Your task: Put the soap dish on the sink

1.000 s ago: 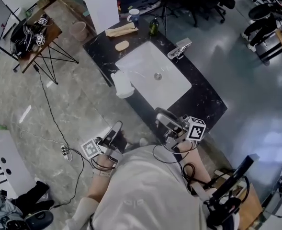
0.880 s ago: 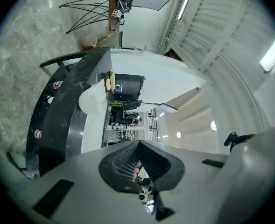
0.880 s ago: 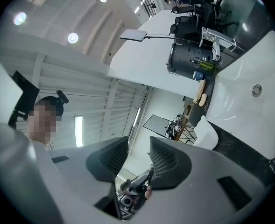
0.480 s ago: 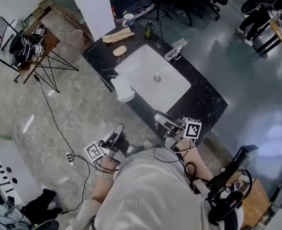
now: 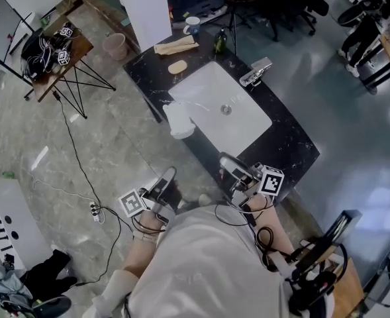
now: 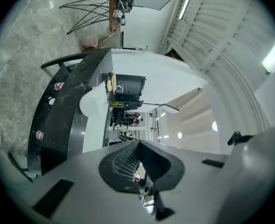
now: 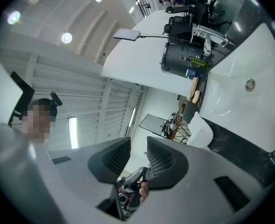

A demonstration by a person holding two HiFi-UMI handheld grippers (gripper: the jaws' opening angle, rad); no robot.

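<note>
1. As the left gripper is looked along, its jaws are seen pressed together with nothing between them. On the right gripper a narrow gap is shown, and nothing is held there either.
2. Both grippers are held close to the person's body, well short of the dark desk.
3. A tan oval piece, judged to be the soap dish, is seen lying on the desk just beside the far left corner of the white sink. A white piece at the near left rim cannot be identified.
4. Two stages are fitted by this: the dish waiting to be fetched, or the dish already set by the basin with the grippers clear of it. No next move is settled.
5. No brand or writing can be read; only square markers are made out on the right cube.
</note>
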